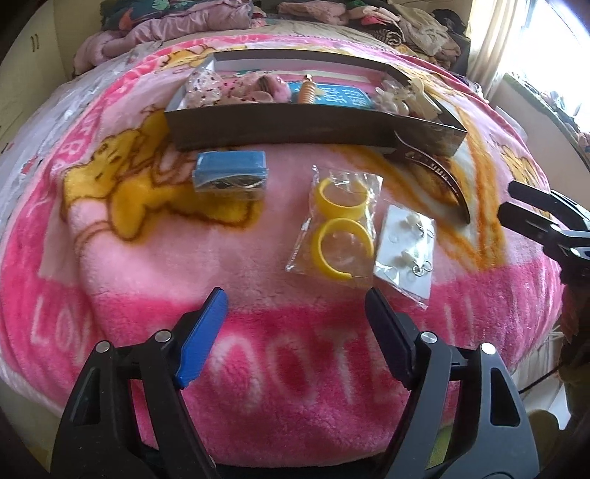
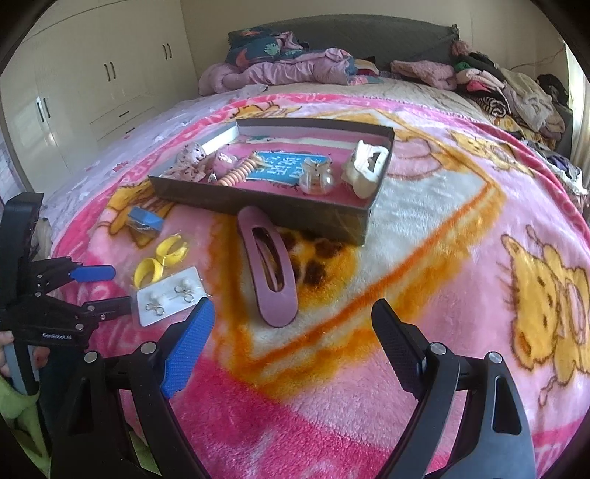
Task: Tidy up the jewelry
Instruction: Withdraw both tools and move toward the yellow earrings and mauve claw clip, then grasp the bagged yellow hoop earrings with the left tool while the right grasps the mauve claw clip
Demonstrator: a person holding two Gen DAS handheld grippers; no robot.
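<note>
Right wrist view: a pink cartoon fleece blanket covers a bed, clothes piled by the headboard, cream wardrobes behind. A shallow box holds trinkets; yellow hoop earrings and a mauve hair clip lie before it. Left gripper and right gripper both gape, empty.

Bagged yellow hoop earrings lie flat beside a carded earring set, near the tray.

Bed with pink cartoon-bear fleece blanket. On blanket: shallow cardboard tray, mauve oval hair clip, blue box, bagged yellow hoop earrings, pearl earring card. Clothes pile at headboard.
</note>
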